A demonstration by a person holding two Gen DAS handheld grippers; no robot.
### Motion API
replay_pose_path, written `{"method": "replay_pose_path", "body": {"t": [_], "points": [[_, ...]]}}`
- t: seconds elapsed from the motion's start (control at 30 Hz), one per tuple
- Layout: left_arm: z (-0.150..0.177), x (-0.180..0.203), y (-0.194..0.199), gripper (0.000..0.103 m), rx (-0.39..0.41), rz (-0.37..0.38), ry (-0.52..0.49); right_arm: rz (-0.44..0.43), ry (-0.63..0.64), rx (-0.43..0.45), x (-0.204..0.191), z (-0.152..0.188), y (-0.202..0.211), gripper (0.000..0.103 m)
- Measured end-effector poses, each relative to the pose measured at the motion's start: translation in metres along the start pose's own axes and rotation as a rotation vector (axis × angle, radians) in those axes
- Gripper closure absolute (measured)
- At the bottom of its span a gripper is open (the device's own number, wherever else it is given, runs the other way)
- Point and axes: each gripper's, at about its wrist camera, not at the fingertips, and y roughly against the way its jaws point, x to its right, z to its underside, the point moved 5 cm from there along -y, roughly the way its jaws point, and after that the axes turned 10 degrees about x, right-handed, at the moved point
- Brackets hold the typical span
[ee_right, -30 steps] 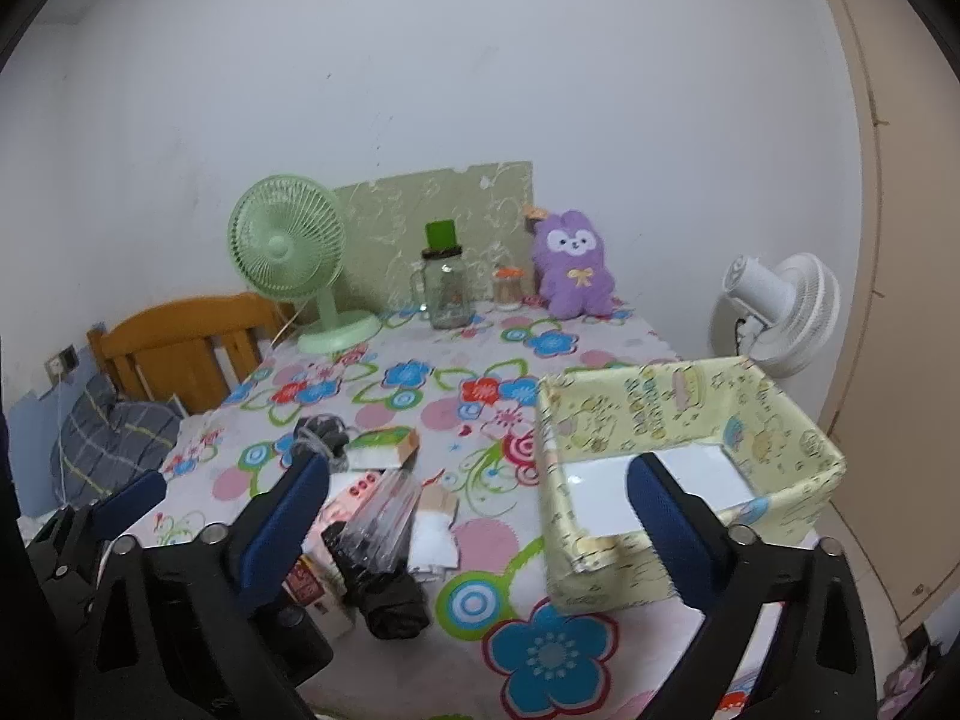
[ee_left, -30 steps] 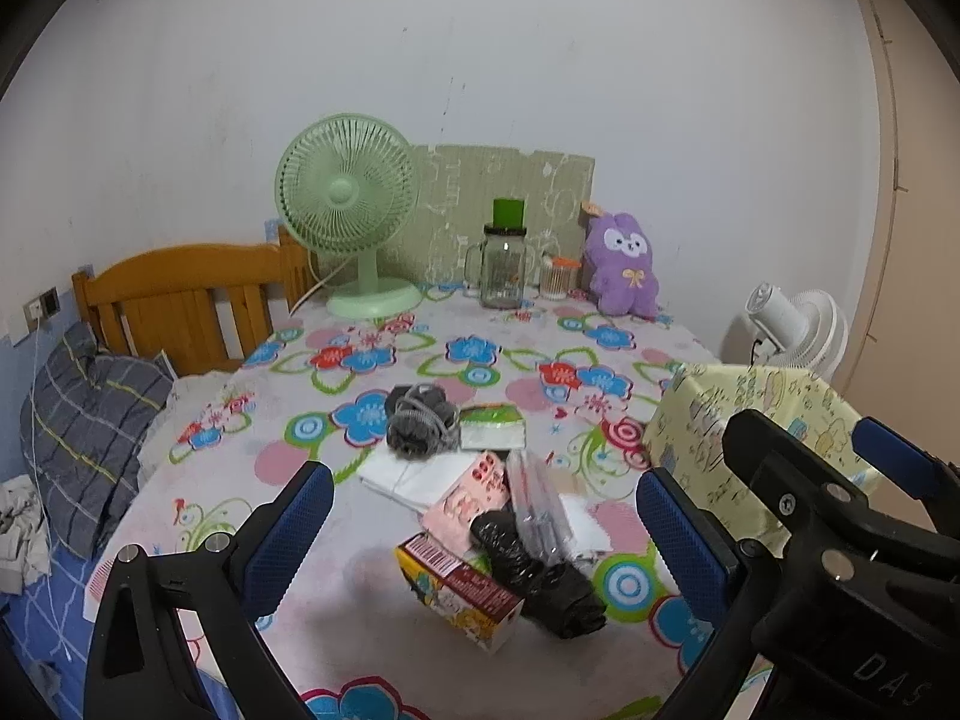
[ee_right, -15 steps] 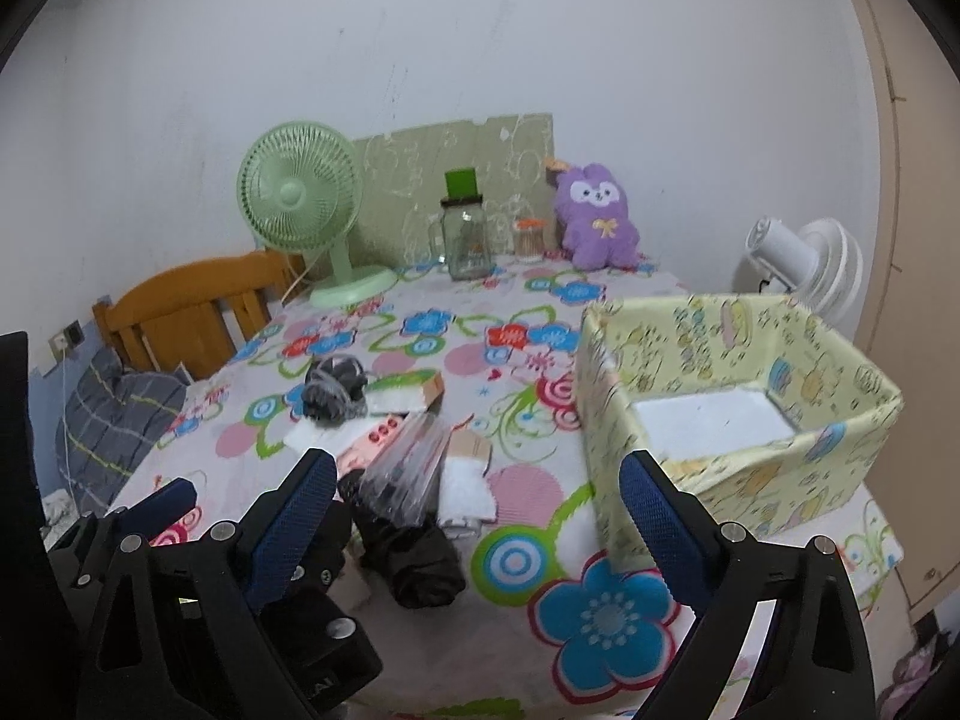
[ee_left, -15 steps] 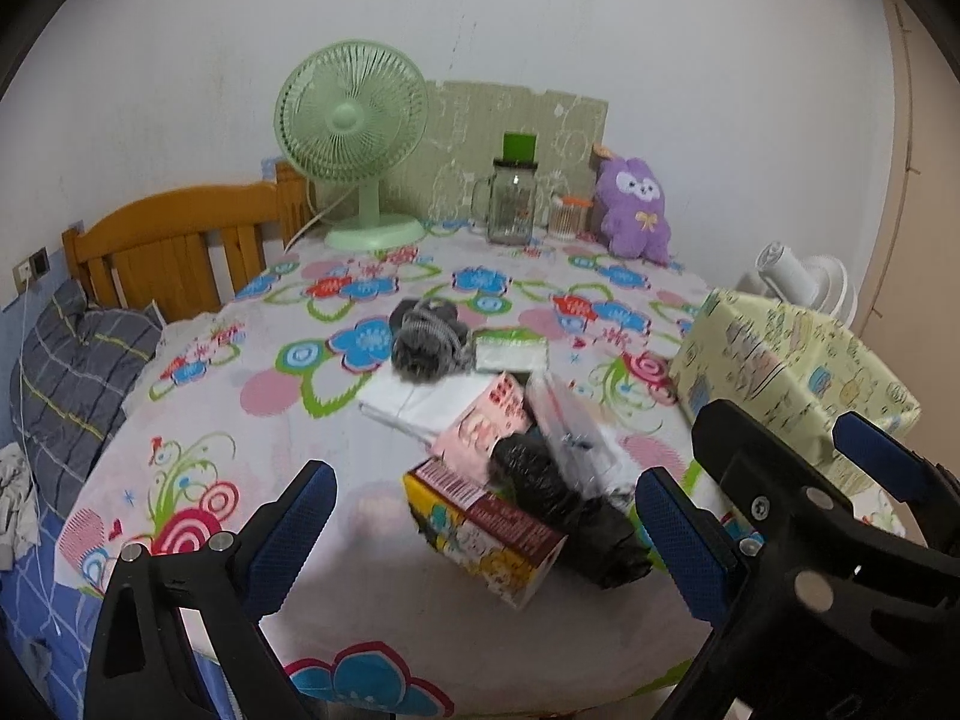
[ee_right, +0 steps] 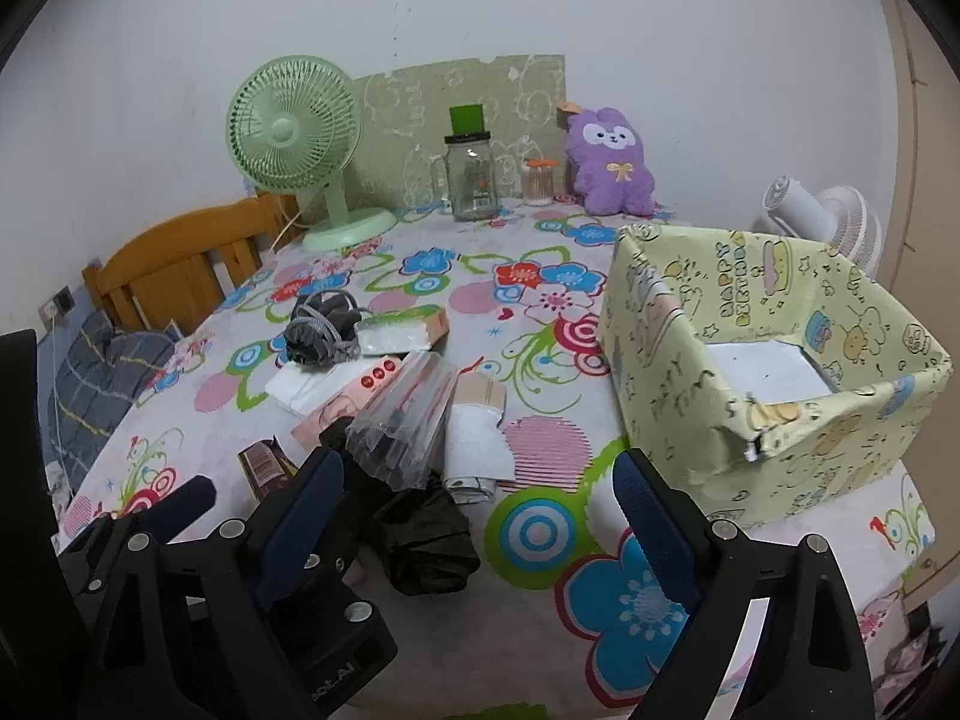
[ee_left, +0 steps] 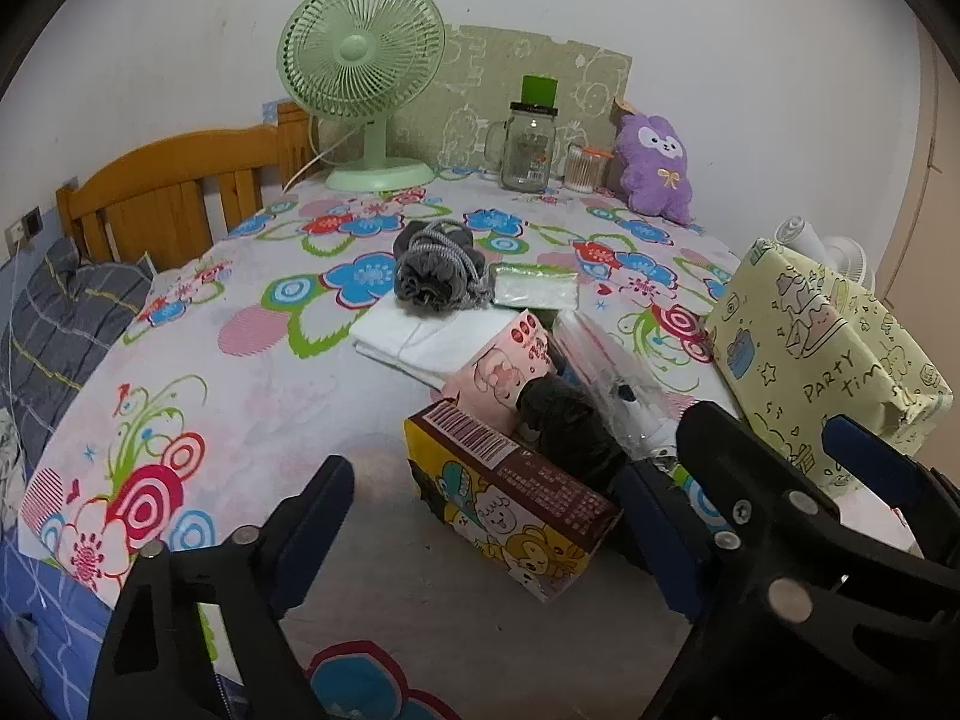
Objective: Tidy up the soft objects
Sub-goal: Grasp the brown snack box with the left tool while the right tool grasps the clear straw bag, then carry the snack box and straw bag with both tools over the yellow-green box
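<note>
Left wrist view shows a worktop (ee_left: 252,360) covered in a flowered cloth, with a loose heap of small things at the centre of the frame, probably gathered there for sorting. At the top of the heap sits a grey mesh bath puff (ee_left: 435,267) resting on folded white cloth (ee_left: 414,345); beside it lies a flat clear-wrapped packet (ee_left: 534,287). Lower down lie a pink printed pack (ee_left: 504,369), a crumpled black bag (ee_left: 564,432), a clear plastic sleeve (ee_left: 606,372) and a cartoon-printed carton (ee_left: 510,510) lying on its side. The left tool (ee_left: 486,516) fills the bottom of the frame; its blue-padded jaws are closing, one on each side of the carton, but nothing is pressed between them yet. Right wrist view shows the right tool (ee_right: 480,510) at the bottom of the frame with its jaws spread wide and empty, over the black bag. A yellow paper-covered box (ee_right: 774,420) stands open at the right of that frame, apparently the container for the soft things; only a white sheet shows inside. A purple plush toy (ee_right: 609,162) sits at the back against the wall, well apart from the heap, near a glass jar (ee_right: 471,180) and a green fan (ee_right: 294,126). The carton's far side and whatever is inside the black bag are hidden. The sleeve's contents are hard to make out.
</note>
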Motion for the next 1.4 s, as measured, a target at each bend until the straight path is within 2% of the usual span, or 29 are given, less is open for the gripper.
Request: {"method": "replay_pose_path", "body": {"t": [0.07,0.13,0.2,0.3,0.57,0.87,0.97,1.1,1.2,1.27,1.4], "points": [[0.001,-0.001,-0.002,0.024,-0.006,0.004,0.003,-0.004,0.006,-0.009,-0.003,0.001,-0.003,0.01],[0.001,-0.002,-0.004,0.038,-0.01,0.007,0.009,-0.008,0.008,-0.015,-0.005,0.002,-0.007,0.01],[0.001,-0.004,-0.005,0.043,-0.012,0.009,0.015,-0.01,0.009,-0.019,-0.007,0.002,-0.01,0.01],[-0.001,-0.007,-0.004,0.057,0.003,-0.009,0.01,-0.017,0.013,-0.026,-0.011,0.002,-0.014,0.01],[-0.007,-0.02,-0.011,0.081,0.017,-0.024,0.018,-0.032,0.025,-0.03,-0.026,-0.004,-0.027,0.01],[-0.021,-0.024,-0.022,0.083,0.05,-0.056,-0.007,-0.035,0.006,-0.053,-0.03,-0.011,-0.051,0.022],[-0.022,-0.023,-0.028,0.083,0.046,-0.062,-0.017,-0.037,-0.004,-0.074,-0.029,-0.01,-0.06,0.032],[-0.021,-0.023,-0.034,0.083,0.034,-0.06,-0.019,-0.046,-0.018,-0.118,-0.03,-0.006,-0.073,0.054],[-0.02,-0.021,-0.036,0.083,0.03,-0.061,-0.025,-0.047,-0.032,-0.134,-0.03,-0.003,-0.078,0.066],[-0.021,-0.021,-0.035,0.083,0.031,-0.062,-0.024,-0.04,-0.034,-0.13,-0.029,-0.003,-0.078,0.072],[-0.025,-0.022,-0.033,0.084,0.035,-0.064,-0.017,-0.042,-0.043,-0.12,-0.028,-0.007,-0.075,0.076]]}}
